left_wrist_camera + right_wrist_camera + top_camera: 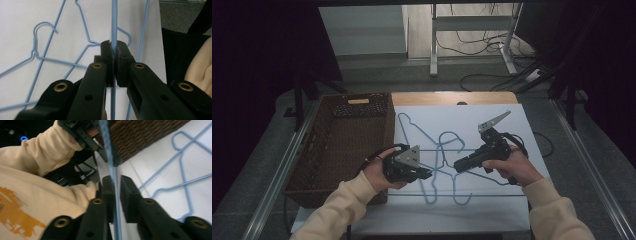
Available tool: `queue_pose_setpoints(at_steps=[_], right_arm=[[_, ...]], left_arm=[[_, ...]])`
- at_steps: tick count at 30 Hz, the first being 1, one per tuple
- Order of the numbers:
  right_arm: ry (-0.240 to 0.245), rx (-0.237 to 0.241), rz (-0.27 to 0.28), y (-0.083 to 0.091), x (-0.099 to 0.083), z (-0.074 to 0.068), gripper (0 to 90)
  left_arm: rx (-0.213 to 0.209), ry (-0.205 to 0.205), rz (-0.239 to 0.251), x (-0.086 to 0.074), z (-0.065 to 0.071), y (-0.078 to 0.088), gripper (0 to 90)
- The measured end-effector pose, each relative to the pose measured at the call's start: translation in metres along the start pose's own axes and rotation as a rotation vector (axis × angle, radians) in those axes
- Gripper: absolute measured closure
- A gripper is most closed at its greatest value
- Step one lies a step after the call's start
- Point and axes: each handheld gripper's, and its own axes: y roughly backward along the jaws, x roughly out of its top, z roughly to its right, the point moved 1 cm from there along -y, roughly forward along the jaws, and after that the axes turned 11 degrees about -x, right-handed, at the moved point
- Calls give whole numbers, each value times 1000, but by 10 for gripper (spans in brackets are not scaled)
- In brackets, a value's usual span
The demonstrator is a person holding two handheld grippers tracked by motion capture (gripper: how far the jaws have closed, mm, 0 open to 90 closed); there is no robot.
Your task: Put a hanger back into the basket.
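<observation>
No legible text, label, brand, number or sign appears on any surface. The orange print on the cream sleeve [17, 220] in the right gripper view forms no readable characters, and the pale tag on the wicker basket [358, 101] is too small to read

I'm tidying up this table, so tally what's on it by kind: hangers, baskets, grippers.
Blue wire clothes hangers: 3, as far as the overlap lets me tell
Brown woven basket: 1
Black two-jaw grippers: 2, the left gripper and the right gripper
Total: 6
</observation>
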Motion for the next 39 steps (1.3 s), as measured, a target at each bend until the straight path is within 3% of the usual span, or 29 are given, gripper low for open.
queue_pose_setpoints(at_steps=[3,7,10,14,21,26,31,39], right_arm=[[-2,-22,22,5,0,0,676],[-6,-98,125,25,-1,1,523],[4,-141,213,43,-3,-1,494],[35,-187,259,56,-9,-12,460],[80,-171,421,78,-27,-27,414],[89,-162,445,81,-41,-30,395],[73,-152,423,72,-57,-24,386],[12,-161,364,52,-76,-7,382]], left_arm=[[9,18,12,1,1,2,868],[29,64,49,0,0,11,868],[45,91,65,-1,-1,17,868],[67,125,92,3,-1,26,868],[103,153,131,12,-2,38,868],[124,170,156,18,-5,46,868],[143,189,193,19,-8,59,868],[189,213,271,19,-8,99,869]])
